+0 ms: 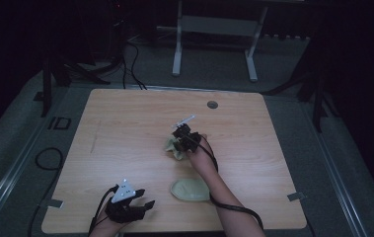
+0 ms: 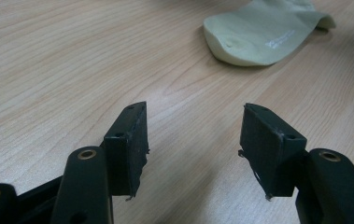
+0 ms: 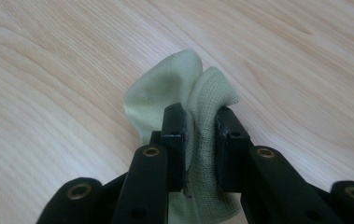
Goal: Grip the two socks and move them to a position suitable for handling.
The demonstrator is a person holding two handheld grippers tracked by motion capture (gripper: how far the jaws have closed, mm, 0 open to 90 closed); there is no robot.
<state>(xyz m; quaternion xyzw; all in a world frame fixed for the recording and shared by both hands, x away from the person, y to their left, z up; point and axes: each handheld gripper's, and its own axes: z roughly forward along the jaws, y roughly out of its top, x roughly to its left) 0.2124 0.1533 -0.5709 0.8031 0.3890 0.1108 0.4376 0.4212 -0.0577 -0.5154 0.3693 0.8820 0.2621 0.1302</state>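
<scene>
We have the right gripper (image 3: 200,135) pinching a pale green insole (image 3: 179,93) near the middle of the table (image 1: 125,128), its fingers (image 3: 173,135) pressed onto a fold of the soft material, so that the insole buckles upward between them and bulges past the tips. To do this step well, we judge that we should keep the squeeze steady and lift slowly, since the piece is limp and a shallow bite on a fold could slip; a hold deeper into the material would be safer than one at the very edge. In the high view, the held insole (image 1: 173,145) sits just beside and partly under the right gripper (image 1: 187,138), touching the wood. A second insole (image 1: 190,190) lies flat nearer our edge of the table, well apart from the first and close to our right forearm. Our left gripper (image 1: 125,202) rests low near the front edge with its fingers (image 2: 128,140) spread wide and nothing between them; that second insole (image 2: 263,32) lies ahead of it, clearly beyond the tips.
</scene>
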